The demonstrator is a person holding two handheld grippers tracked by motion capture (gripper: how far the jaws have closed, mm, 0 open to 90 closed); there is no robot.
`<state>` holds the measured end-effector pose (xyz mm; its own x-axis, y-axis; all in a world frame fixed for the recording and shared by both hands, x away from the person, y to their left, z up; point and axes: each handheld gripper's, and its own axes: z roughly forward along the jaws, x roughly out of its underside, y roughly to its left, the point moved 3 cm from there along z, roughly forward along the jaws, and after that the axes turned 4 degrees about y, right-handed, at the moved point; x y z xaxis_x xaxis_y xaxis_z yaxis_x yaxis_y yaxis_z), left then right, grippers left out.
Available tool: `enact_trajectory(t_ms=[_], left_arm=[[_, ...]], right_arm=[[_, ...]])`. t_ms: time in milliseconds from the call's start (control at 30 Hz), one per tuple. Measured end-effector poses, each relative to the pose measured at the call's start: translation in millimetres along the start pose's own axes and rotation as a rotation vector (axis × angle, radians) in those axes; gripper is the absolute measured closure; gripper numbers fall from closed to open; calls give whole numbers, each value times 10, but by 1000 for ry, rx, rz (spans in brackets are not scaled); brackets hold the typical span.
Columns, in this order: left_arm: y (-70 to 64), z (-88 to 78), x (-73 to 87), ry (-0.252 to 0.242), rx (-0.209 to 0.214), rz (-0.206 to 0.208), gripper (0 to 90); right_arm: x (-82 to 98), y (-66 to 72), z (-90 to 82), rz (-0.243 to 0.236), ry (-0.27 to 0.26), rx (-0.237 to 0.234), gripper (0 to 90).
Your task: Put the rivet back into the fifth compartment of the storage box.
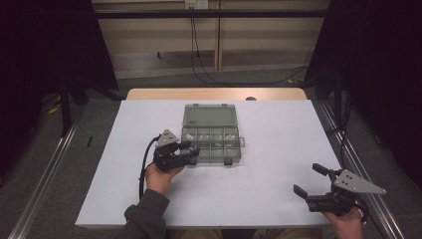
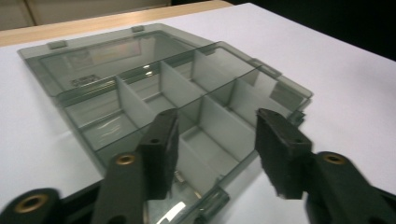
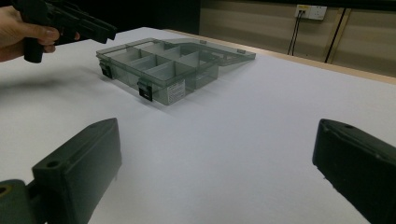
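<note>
White table, dim curtained room.
Left gripper (image 1: 191,149) hung parted, pinching nothing, over the open smoky-grey clear plastic compartment box (image 1: 211,130); right gripper (image 1: 309,181) spread wide on the sheet (image 1: 278,149).

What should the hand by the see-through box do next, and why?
Probably lift the left gripper a little up and away from the box. The lid already lies flat open behind the box, the gripper's jaws stand apart over the front left corner with nothing between them, and the compartments look bare. The right gripper waits open, far off near the table's front edge.
</note>
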<state>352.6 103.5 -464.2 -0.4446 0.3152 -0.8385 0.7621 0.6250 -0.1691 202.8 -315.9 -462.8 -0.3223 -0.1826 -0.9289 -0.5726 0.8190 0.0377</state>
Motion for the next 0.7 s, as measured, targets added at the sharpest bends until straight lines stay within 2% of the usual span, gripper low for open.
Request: enact_trajectory(t_ms=[233, 367, 500, 600, 700], left_arm=[[-39, -36, -4, 7, 10, 15, 322], [-55, -71, -8, 2, 21, 13, 268], [-88, -113, -17, -7, 27, 29, 212], [-92, -158, -15, -26, 45, 23, 173], [-63, -216, 12, -40, 64, -2, 143]], right_arm=[[-3, -3, -5, -1, -1, 0, 11], [-1, -4, -6, 1, -1, 2, 11], [-1, -6, -8, 1, 0, 3, 12], [-3, -4, -11, 1, -1, 4, 12], [-2, -6, -14, 1, -2, 4, 12]])
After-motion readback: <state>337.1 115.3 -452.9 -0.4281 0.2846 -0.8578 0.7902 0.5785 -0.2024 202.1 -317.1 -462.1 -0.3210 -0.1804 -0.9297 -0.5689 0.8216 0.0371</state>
